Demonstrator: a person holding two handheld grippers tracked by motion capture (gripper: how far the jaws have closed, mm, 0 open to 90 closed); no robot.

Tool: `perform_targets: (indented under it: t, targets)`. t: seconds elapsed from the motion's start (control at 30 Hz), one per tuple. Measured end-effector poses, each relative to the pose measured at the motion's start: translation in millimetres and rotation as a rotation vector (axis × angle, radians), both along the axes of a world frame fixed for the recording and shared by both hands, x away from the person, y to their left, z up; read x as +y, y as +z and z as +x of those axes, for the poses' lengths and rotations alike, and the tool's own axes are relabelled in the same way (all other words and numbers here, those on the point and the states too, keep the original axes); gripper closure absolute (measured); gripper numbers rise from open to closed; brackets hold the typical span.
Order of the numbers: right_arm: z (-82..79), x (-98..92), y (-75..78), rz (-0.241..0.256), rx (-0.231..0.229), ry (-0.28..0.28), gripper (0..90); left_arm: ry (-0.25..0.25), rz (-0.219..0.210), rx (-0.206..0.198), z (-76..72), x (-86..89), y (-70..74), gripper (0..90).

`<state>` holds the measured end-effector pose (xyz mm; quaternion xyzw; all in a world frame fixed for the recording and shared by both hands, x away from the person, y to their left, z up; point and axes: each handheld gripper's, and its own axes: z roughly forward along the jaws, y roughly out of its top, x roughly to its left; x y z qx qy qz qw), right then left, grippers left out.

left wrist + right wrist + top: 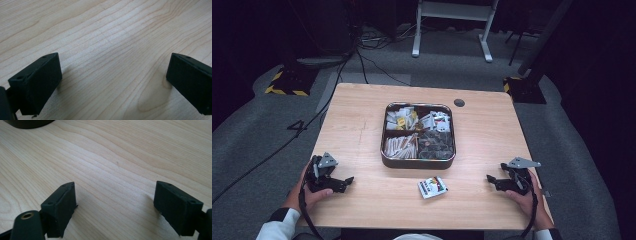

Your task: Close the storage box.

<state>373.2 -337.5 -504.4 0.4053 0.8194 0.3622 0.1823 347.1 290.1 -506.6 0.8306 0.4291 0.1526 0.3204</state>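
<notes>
Both the left gripper [343,183] and right gripper [492,181] rest agape on the bench [362,125], flanking a packet [432,187] near the tray [418,162].

High view: fixed overhead, person's side, faces forward and down; whole wooden table [362,125] in frame, divided tray [418,159] centre, floor toward 12 o'clock. Left gripper view: camera rides left gripper [112,82], very near tabletop, faces along wide-set jaws. Right gripper view: same on right gripper [115,207], close range, dark object at 11 o'clock edge. Shared part: bare tabletop.
</notes>
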Motion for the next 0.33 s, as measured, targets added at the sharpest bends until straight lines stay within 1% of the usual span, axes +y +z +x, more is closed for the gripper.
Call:
perform_targets:
  t: [0.33]
  targets:
    - [-0.6, -0.4, 0.1, -0.004, 0.0, -0.002, 18.4, -0.011, 0.0, 0.001, 2.2, -0.7, 0.0, 0.1]
